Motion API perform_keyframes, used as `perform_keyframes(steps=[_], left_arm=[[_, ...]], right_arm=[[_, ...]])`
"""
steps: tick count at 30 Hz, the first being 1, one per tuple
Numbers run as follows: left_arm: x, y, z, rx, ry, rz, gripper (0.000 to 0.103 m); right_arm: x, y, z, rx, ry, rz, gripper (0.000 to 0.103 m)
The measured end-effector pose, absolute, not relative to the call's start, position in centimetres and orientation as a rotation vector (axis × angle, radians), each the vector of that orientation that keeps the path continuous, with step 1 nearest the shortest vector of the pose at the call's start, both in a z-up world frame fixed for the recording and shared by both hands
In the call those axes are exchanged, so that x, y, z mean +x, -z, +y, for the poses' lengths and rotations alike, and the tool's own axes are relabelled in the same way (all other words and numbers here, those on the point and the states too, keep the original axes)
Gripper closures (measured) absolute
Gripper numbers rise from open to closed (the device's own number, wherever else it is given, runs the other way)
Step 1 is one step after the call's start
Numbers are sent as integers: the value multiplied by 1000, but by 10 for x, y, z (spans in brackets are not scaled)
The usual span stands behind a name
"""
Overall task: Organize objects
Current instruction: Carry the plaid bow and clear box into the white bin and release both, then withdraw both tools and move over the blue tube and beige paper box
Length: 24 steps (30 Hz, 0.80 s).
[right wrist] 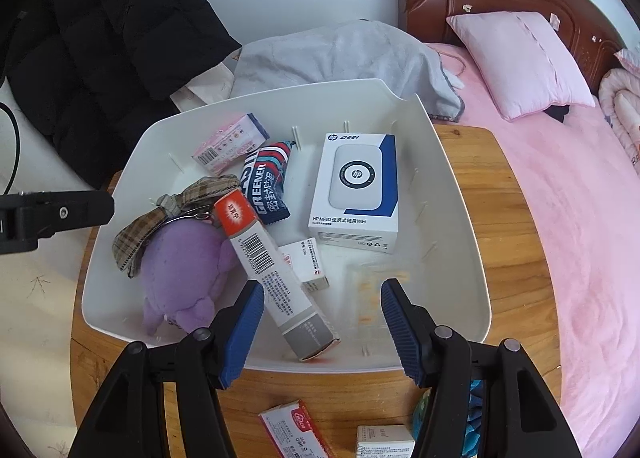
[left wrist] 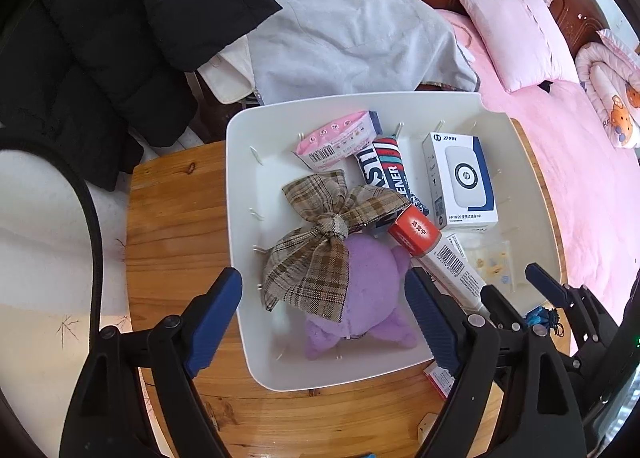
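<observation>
A white plastic bin point(left wrist: 240, 218) point(right wrist: 460, 218) sits on a round wooden table point(left wrist: 172, 218) point(right wrist: 500, 198). It holds a purple plush toy point(left wrist: 368, 278) point(right wrist: 180, 262) with a plaid bow point(left wrist: 320, 254), a long red-and-white box point(left wrist: 436, 254) point(right wrist: 276, 278), a white HP box point(left wrist: 460, 178) point(right wrist: 356, 190), a dark snack packet point(right wrist: 266, 182), a pink packet point(left wrist: 336, 142) point(right wrist: 228, 142) and a small white box point(right wrist: 308, 262). My left gripper point(left wrist: 324, 298) is open over the plush. My right gripper point(right wrist: 322, 318) point(left wrist: 508, 290) is open and empty above the bin's near side.
Small boxes point(right wrist: 296, 430) point(right wrist: 384, 442) lie on the table in front of the bin. A black jacket point(left wrist: 100, 38), a grey cloth point(left wrist: 352, 42) and a bed with pink bedding point(left wrist: 580, 178) and pillow point(right wrist: 520, 58) surround the table.
</observation>
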<state>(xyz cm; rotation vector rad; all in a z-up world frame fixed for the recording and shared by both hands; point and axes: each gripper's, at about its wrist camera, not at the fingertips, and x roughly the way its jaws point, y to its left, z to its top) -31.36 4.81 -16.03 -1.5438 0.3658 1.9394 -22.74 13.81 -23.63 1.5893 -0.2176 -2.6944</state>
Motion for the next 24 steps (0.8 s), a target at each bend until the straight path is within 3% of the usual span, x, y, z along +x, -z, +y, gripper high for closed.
perform_keyframes(steps=[24], left_arm=[[-254,129,16,-1403,-1940,423,15]], right_arm=[[-162,192,134,1407,2736,-224,41]])
